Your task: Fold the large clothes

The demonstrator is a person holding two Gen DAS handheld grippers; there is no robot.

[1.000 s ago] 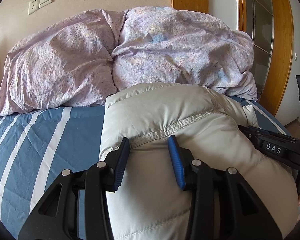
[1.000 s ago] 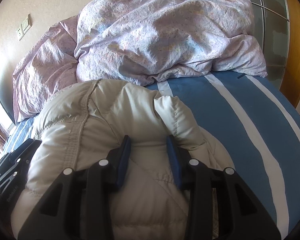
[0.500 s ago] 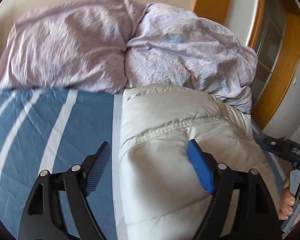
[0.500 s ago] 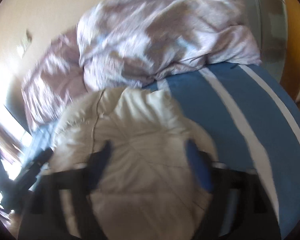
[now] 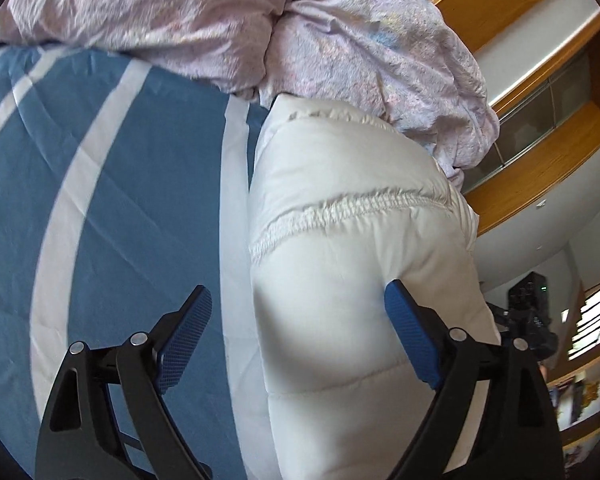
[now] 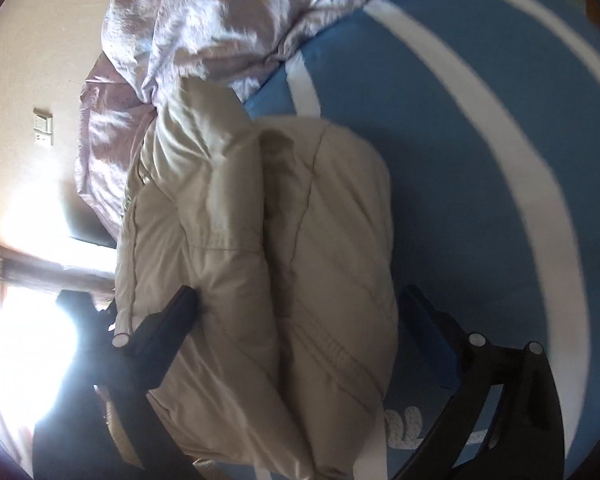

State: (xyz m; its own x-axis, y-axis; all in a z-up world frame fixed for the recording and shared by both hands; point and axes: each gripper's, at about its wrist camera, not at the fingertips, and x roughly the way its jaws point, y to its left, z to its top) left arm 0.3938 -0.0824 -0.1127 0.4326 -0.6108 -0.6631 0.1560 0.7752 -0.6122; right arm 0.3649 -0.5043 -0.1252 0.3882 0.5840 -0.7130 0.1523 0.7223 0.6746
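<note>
On the striped sheet a folded jacket is laid against the duvet. Left gripper and right gripper are spread wide, jaws just opened; the jacket is straddled, not clamped.

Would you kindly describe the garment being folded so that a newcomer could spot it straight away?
Start at the blue sheet with white stripes covering the bed. At its far end lies a crumpled lilac duvet, and just before that sits the padded jacket. It is the only cream, quilted, puffy bundle, plain where its neighbours are striped or floral.
</note>
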